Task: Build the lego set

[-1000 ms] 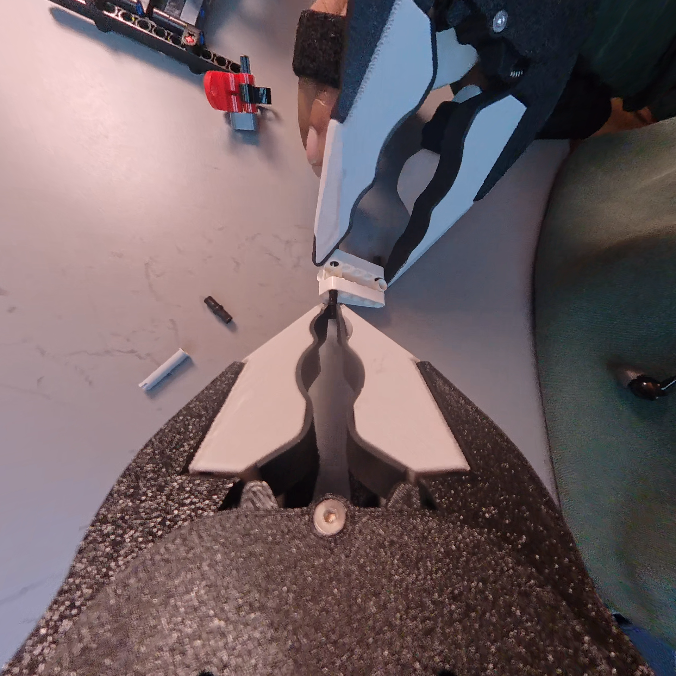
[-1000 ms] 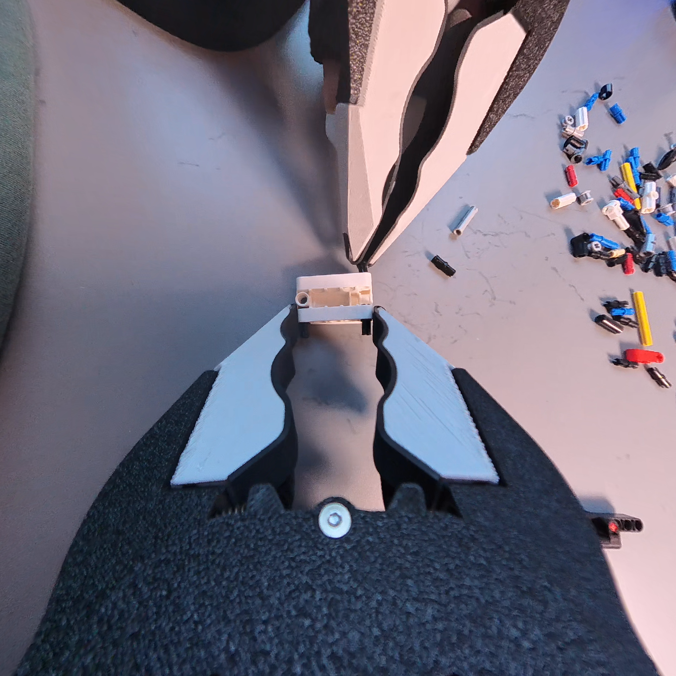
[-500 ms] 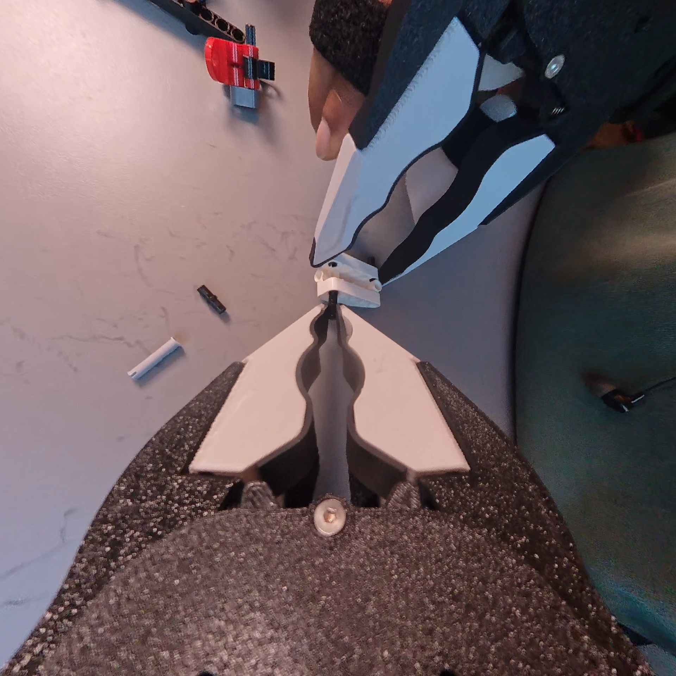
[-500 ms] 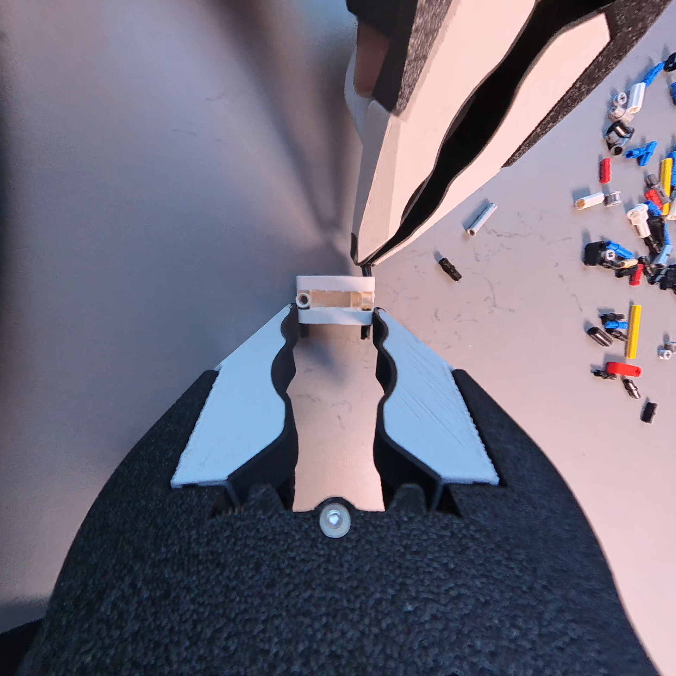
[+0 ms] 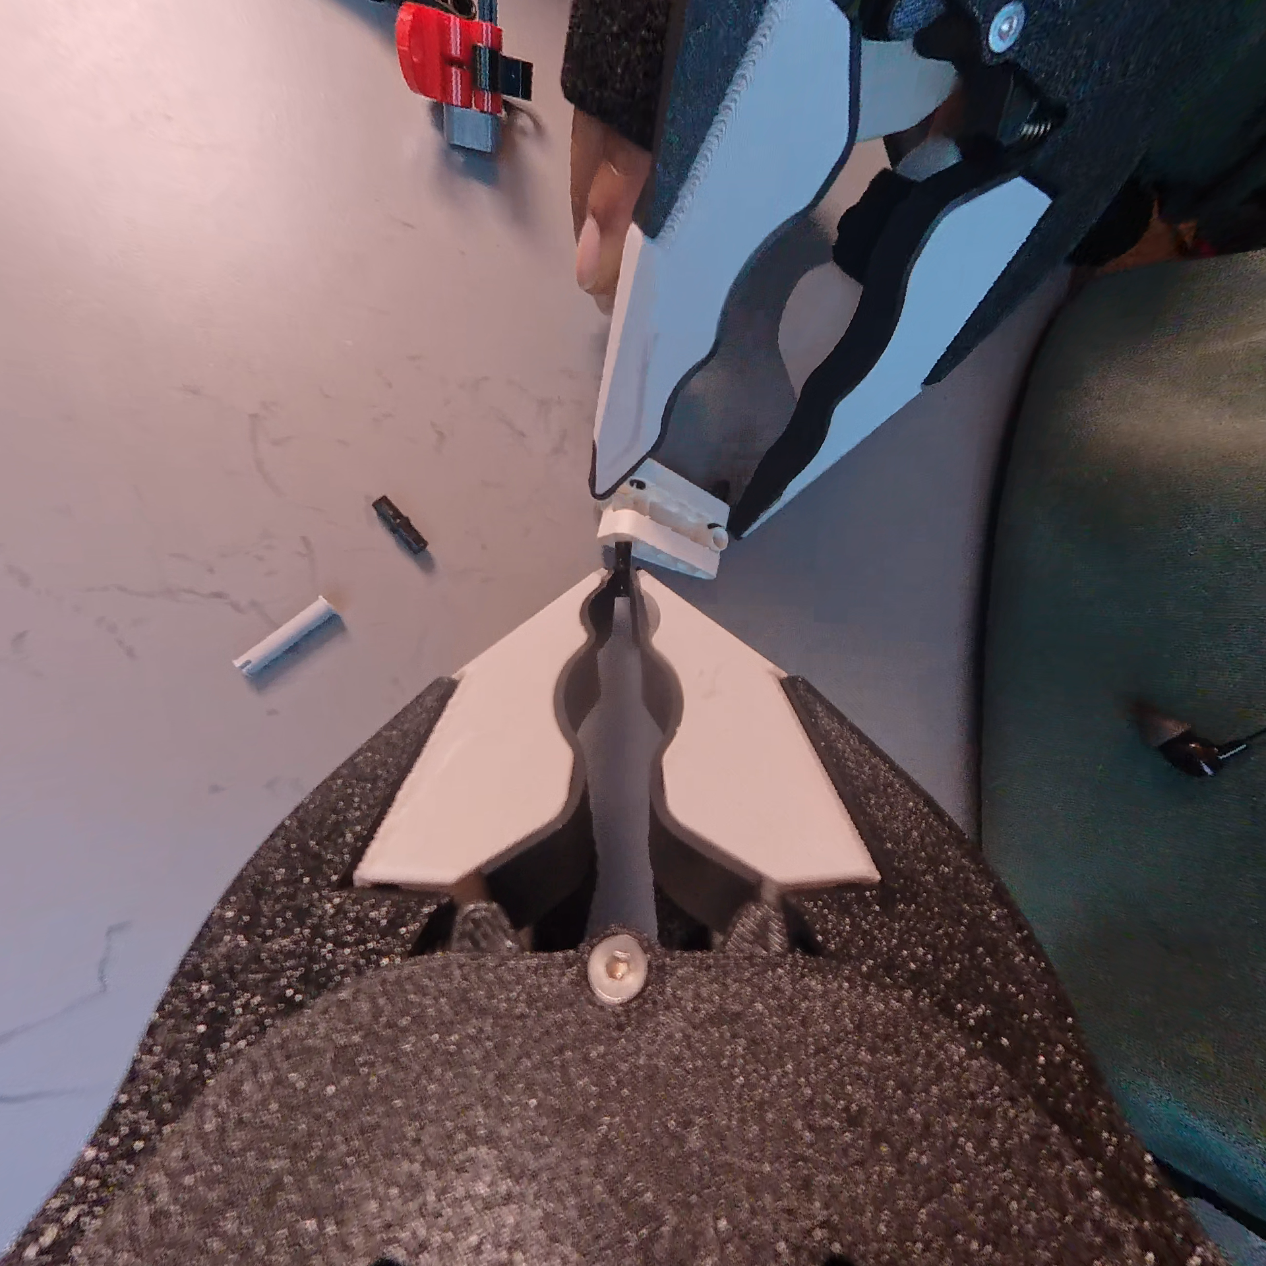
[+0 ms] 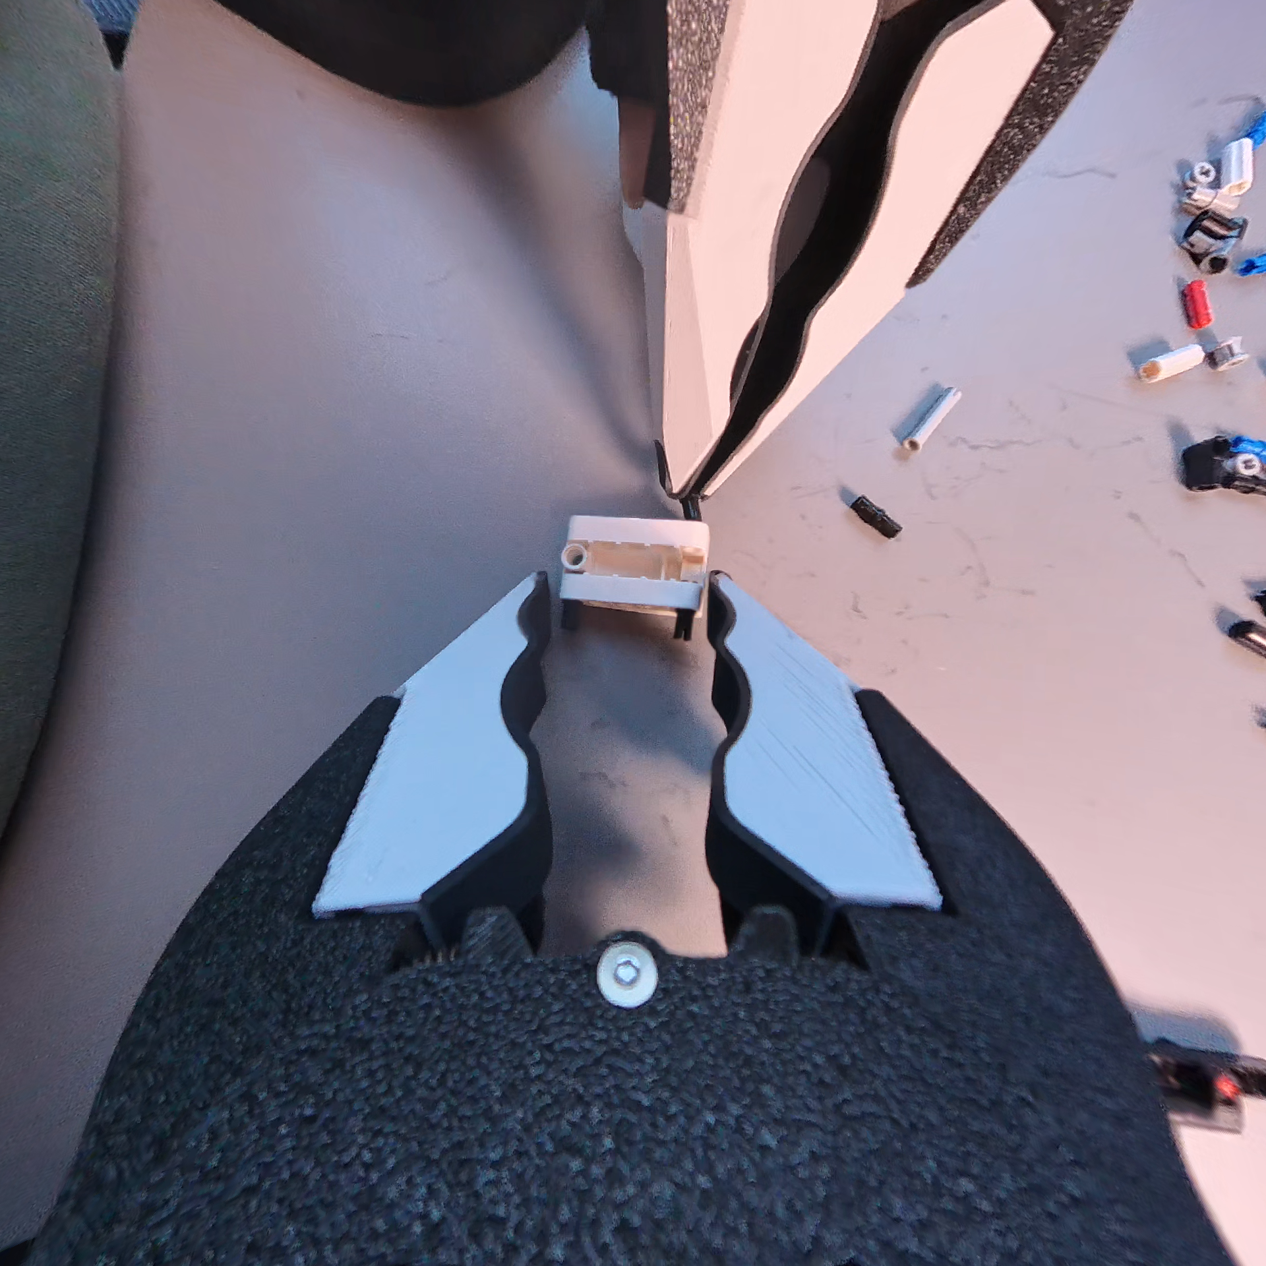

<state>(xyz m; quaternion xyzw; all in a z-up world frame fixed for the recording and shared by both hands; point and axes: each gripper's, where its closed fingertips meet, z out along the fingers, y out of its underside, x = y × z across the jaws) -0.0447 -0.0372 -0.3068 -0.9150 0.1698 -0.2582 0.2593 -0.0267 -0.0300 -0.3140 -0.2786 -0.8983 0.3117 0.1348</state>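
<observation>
My right gripper (image 6: 630, 582) is shut on a small white lego block (image 6: 634, 565) with black pins under its ends, held above the table. In the left wrist view the same right gripper (image 5: 668, 503) comes down from the top with the white block (image 5: 661, 531) at its tips. My left gripper (image 5: 620, 582) is shut on a thin black pin (image 5: 621, 558), whose tip touches the block's near left corner. In the right wrist view the left gripper (image 6: 688, 490) comes in from the top, with the black pin (image 6: 690, 508) at the block's far right corner.
A loose black pin (image 5: 399, 524) and a white tube (image 5: 288, 637) lie on the grey table (image 5: 205, 342). A red and black assembly (image 5: 459, 79) sits at the back. Several small loose lego parts (image 6: 1216, 226) lie at the right. A green chair seat (image 5: 1130, 616) borders the table. My left and right fingertips are right by each other.
Both grippers shifted slightly and the right gripper tilted with the block. The black pin stays against the white block's corner. Both grips are unchanged.
</observation>
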